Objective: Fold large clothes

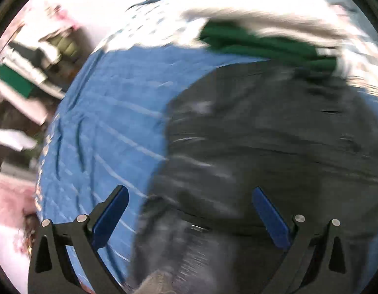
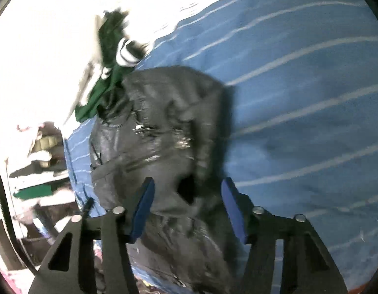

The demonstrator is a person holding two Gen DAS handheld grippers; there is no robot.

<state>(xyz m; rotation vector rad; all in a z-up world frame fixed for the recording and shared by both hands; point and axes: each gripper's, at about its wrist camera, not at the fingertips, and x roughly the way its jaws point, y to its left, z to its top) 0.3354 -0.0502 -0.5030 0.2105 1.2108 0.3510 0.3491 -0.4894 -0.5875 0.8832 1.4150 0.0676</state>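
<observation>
A dark grey jacket [image 1: 262,134] lies spread on a blue striped bedsheet [image 1: 110,112]; both views are motion-blurred. My left gripper [image 1: 189,196] is open above the jacket's near edge, with nothing between its blue pads [image 1: 110,218]. In the right wrist view the jacket [image 2: 159,132] lies bunched with a zip showing. My right gripper [image 2: 187,186] is open with its pads [image 2: 142,208] on either side of a fold of the jacket. I cannot tell if they touch it.
A green garment [image 1: 262,44] with white parts lies beyond the jacket; it also shows in the right wrist view [image 2: 103,90]. The blue sheet [image 2: 311,122] stretches right. Cluttered shelves and furniture [image 1: 29,78] stand off the bed's left side.
</observation>
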